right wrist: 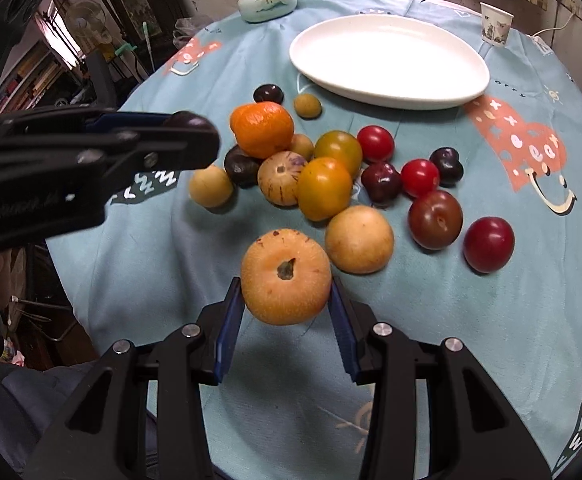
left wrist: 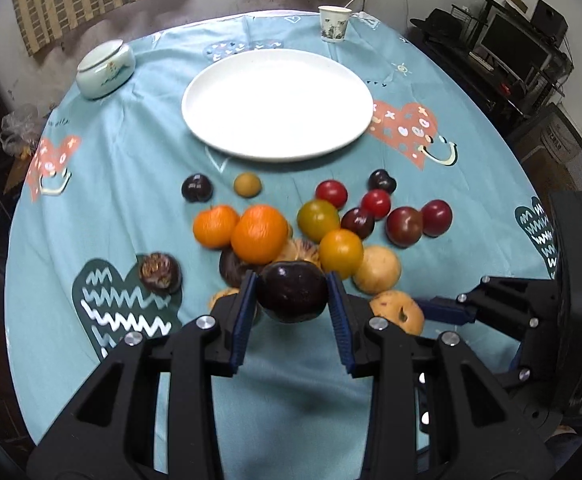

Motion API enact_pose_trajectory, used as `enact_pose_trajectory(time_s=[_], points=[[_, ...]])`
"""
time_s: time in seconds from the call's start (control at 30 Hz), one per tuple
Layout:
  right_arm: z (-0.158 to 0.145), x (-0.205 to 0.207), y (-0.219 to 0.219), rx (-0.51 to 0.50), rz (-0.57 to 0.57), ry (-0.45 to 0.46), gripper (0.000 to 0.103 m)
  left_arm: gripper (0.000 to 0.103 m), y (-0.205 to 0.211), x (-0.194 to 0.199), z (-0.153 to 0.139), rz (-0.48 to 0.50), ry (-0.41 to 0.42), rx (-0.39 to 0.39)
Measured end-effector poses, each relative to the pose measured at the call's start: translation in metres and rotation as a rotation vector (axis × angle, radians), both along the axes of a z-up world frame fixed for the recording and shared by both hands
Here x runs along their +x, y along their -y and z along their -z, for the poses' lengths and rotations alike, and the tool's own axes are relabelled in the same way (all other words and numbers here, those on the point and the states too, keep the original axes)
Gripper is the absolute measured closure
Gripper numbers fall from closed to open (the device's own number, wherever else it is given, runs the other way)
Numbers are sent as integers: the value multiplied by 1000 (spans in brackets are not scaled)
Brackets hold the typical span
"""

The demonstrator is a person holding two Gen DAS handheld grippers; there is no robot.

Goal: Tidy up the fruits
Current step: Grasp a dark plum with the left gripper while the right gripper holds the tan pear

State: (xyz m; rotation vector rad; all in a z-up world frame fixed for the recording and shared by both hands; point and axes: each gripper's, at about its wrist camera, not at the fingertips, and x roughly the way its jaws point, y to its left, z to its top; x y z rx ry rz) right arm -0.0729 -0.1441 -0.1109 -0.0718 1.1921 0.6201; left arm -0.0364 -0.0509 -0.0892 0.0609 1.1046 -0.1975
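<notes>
Left claw (left wrist: 292, 294) clamped on dark plum (left wrist: 293, 292), plum between pads, above fruit pile (left wrist: 323, 224). Right claw (right wrist: 287, 300) clamped on tan fruit (right wrist: 286, 276), over tabletop (right wrist: 431, 320). Plate (left wrist: 277, 104) beyond pile.

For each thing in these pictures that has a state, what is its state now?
left gripper: shut on the dark purple fruit
right gripper: shut on the tan round fruit
white plate: empty
lidded jar: lid on
paper cup: upright
other fruits: loose on the tablecloth
</notes>
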Motion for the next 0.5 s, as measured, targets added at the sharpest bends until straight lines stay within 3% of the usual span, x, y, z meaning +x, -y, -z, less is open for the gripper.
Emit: enact_pose_trajectory(time_s=[0.5], points=[[-1,26,2,-26,35,-16,60,67,11,41,2,56,14,-16]])
